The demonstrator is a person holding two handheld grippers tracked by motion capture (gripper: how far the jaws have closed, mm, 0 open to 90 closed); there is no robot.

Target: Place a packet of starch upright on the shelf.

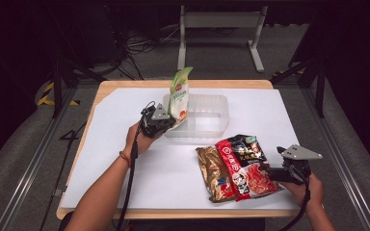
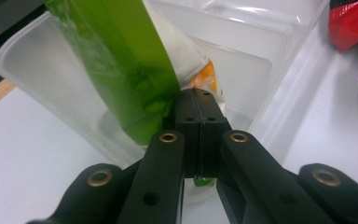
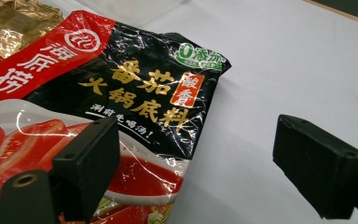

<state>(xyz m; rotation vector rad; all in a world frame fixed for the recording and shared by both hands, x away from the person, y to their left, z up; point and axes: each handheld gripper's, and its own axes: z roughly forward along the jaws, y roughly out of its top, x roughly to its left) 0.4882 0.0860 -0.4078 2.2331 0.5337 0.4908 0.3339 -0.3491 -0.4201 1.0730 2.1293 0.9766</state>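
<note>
A green and white pouch is held upright at the left end of a clear plastic container, which stands near the far edge of the white tabletop, about midway between its left and right edges. The pouch's lower edge is pinched by the left gripper, whose jaws are seen in the left gripper view pressed together with only a thin strip of the green film between them; the pouch's bottom is set against the container's left wall, though whether it rests on the container's floor cannot be told. The container is seen to be divided into compartments by a low ridge. Nearer the front edge, right of the middle, a red and black sauce packet is laid partly over a gold packet, the two touching. The right gripper is held low at the right side of the red and black packet; in the right gripper view its jaws are seen spread wide, one pad over the packet's printed face and the other over bare tabletop, with nothing gripped between them.
</note>
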